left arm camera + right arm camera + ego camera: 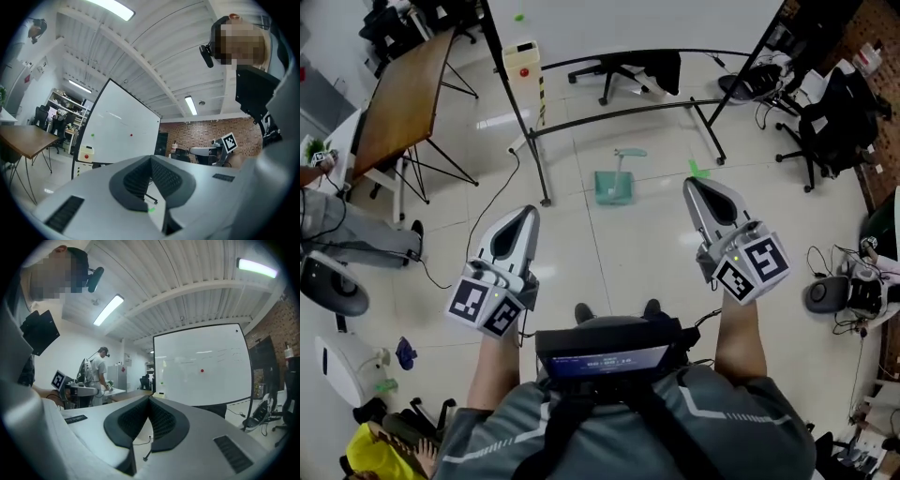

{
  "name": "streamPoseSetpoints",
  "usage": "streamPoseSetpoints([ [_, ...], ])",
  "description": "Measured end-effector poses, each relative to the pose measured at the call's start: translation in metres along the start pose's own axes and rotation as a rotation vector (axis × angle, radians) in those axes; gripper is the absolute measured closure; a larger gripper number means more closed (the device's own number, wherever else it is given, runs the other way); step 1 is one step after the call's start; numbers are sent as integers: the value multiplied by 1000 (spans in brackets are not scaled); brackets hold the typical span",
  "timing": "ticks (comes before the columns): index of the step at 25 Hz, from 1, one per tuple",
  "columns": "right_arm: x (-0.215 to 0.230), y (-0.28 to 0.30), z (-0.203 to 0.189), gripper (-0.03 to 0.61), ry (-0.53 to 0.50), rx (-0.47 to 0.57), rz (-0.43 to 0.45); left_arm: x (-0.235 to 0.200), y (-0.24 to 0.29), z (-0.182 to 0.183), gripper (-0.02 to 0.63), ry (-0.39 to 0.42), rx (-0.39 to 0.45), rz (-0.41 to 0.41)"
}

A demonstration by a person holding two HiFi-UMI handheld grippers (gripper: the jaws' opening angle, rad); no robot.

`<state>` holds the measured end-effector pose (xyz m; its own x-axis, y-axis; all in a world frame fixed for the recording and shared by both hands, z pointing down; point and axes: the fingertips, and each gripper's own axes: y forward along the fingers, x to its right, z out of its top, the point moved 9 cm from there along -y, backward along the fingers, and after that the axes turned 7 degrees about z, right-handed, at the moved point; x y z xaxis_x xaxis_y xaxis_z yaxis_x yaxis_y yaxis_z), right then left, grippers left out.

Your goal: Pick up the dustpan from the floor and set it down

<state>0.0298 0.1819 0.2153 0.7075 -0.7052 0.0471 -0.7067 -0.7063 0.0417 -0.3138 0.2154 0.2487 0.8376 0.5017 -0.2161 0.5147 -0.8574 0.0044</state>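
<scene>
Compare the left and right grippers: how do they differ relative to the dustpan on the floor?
The left gripper is left of the dustpan; the right gripper is right of it. In the head view the left gripper's tip stops below the dustpan, while the right gripper's tip comes level with it. Both are shut, empty and apart from the dustpan.

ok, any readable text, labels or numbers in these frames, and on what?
No text reads clearly.
The screen on the person's chest: a line of text, too small to read.
The whiteboard: faint writing, too faint to read.
The left gripper and right gripper: square markers only, no letters.
</scene>
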Motion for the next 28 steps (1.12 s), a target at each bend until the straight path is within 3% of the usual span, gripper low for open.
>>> streamPoseSetpoints([
  [14, 29, -130, 10, 560, 23, 47, -32, 138, 37, -6, 588, 19, 7, -80],
  [28, 47, -144, 12, 560, -8, 44, -10, 162, 55, -8, 586, 62, -18, -56],
])
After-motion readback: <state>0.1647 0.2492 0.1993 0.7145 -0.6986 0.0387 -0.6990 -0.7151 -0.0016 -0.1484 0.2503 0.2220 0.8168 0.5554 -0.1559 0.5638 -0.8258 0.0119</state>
